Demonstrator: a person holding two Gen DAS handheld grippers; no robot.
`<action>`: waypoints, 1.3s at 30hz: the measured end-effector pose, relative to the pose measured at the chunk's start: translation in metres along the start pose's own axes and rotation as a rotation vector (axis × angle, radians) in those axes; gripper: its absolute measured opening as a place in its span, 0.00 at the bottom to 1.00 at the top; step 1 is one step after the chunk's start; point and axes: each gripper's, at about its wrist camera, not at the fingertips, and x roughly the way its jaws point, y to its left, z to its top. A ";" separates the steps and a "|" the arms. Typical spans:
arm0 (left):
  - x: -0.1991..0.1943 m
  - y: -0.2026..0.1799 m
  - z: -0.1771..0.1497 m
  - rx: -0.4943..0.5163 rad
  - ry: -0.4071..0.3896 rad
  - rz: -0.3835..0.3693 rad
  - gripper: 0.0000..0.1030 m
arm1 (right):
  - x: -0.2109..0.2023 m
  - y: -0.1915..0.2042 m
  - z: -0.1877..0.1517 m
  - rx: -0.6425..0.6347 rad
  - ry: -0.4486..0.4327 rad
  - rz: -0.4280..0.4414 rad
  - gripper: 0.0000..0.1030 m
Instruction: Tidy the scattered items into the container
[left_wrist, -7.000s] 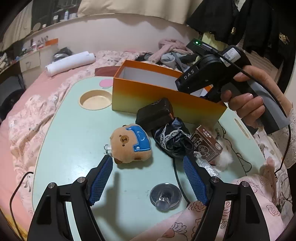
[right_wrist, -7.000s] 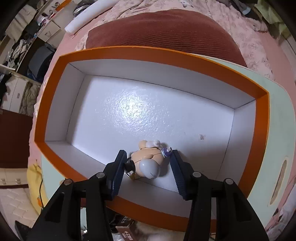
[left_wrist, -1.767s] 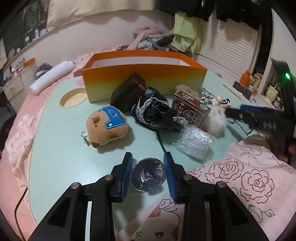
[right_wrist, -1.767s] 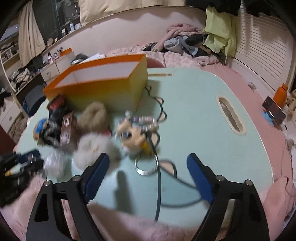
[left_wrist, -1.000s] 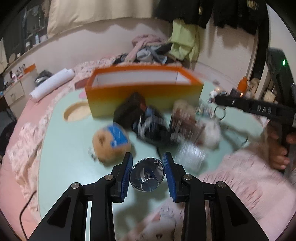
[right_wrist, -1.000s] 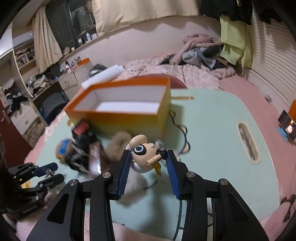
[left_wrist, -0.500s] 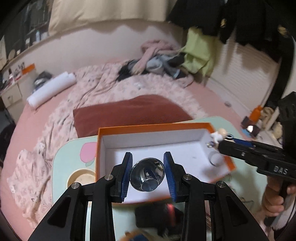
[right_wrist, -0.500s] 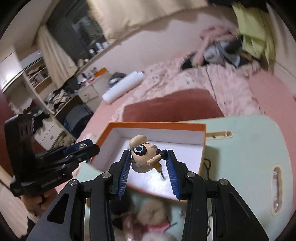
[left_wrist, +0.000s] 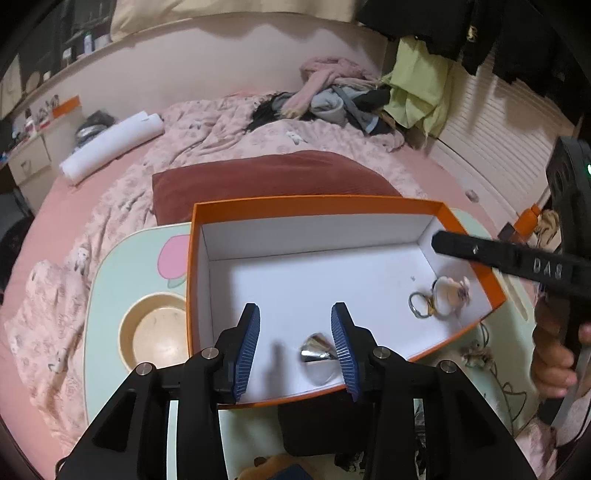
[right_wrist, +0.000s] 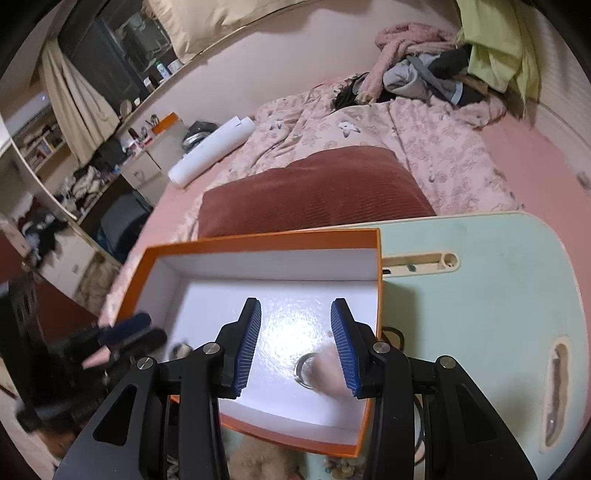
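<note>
An orange box (left_wrist: 314, 201) with a white inside stands on the pale green table (left_wrist: 122, 266). My left gripper (left_wrist: 294, 312) hovers over its near side with its jaws opening. A small shiny metal cup (left_wrist: 317, 350) is blurred and tipped over, low by the right pad and free of the grip. A small keychain figure (left_wrist: 448, 293) with its ring lies on the box floor at the right. My right gripper (right_wrist: 295, 306) hangs open over the box (right_wrist: 258, 236), and the blurred figure (right_wrist: 327, 369) sits below its right finger.
A round cup recess (left_wrist: 157, 332) lies in the table left of the box. A dark red cushion (left_wrist: 273, 173) lies behind it on the bed. A black pouch (left_wrist: 314, 424), a fluffy ball (right_wrist: 258, 458) and a cable (right_wrist: 417, 424) lie in front of the box.
Both grippers came from the table's front to above the box. The metal cup has left the left gripper's pads and the figure has left the right gripper's; both are down in the box.
</note>
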 end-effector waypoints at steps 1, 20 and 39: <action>0.001 -0.001 0.000 0.005 0.001 0.011 0.38 | 0.000 0.001 0.000 -0.005 0.003 -0.004 0.40; -0.092 -0.026 -0.081 0.063 -0.101 -0.019 0.77 | -0.085 0.056 -0.108 -0.213 -0.084 -0.066 0.76; -0.051 -0.031 -0.147 0.076 0.045 0.087 0.99 | -0.060 0.031 -0.185 -0.240 0.040 -0.272 0.89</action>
